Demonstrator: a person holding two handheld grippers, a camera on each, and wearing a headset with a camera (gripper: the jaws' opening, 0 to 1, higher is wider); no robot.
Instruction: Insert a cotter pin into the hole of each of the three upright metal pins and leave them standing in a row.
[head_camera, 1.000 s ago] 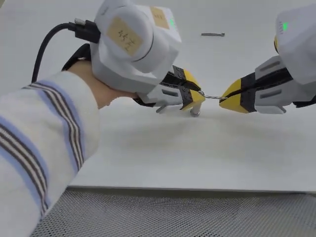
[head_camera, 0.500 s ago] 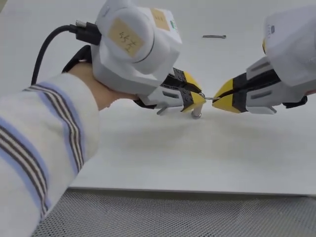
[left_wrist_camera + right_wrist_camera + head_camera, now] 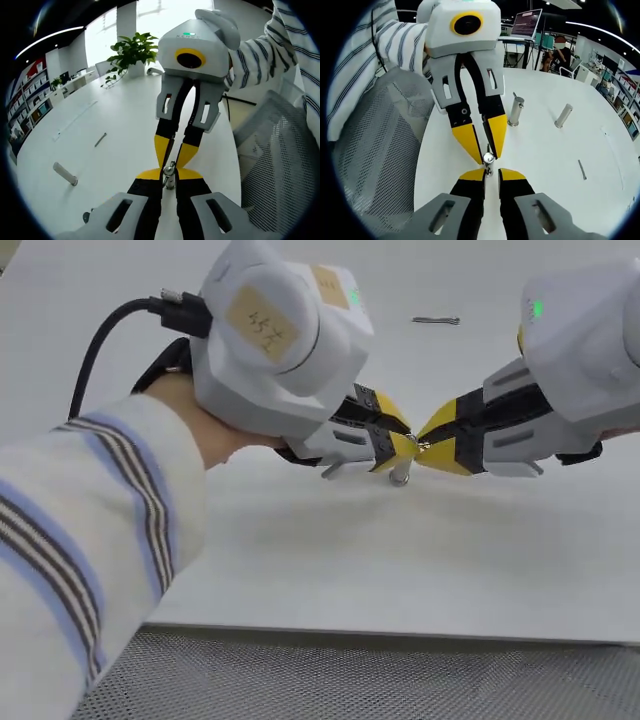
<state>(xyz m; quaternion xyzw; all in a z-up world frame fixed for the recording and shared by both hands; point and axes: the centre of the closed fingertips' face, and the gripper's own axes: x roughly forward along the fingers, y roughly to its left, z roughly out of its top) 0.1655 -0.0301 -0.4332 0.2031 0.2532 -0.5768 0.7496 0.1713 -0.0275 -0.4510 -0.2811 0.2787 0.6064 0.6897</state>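
The left gripper [image 3: 394, 443] is clenched on a metal pin [image 3: 400, 476], which is held upright with its lower end at the white table [image 3: 330, 550]. The right gripper [image 3: 432, 445] is set tip to tip against it from the opposite side. It is closed on a cotter pin [image 3: 418, 445], of which a short glint is seen at the metal pin's head. Whether the cotter pin is in the hole cannot be told. In the right gripper view a second metal pin [image 3: 516, 111] is seen standing farther back. A third metal pin [image 3: 563, 115] is seen near it, either leaning or lying. A loose cotter pin [image 3: 436, 320] is seen flat on the table, well apart from the grippers.
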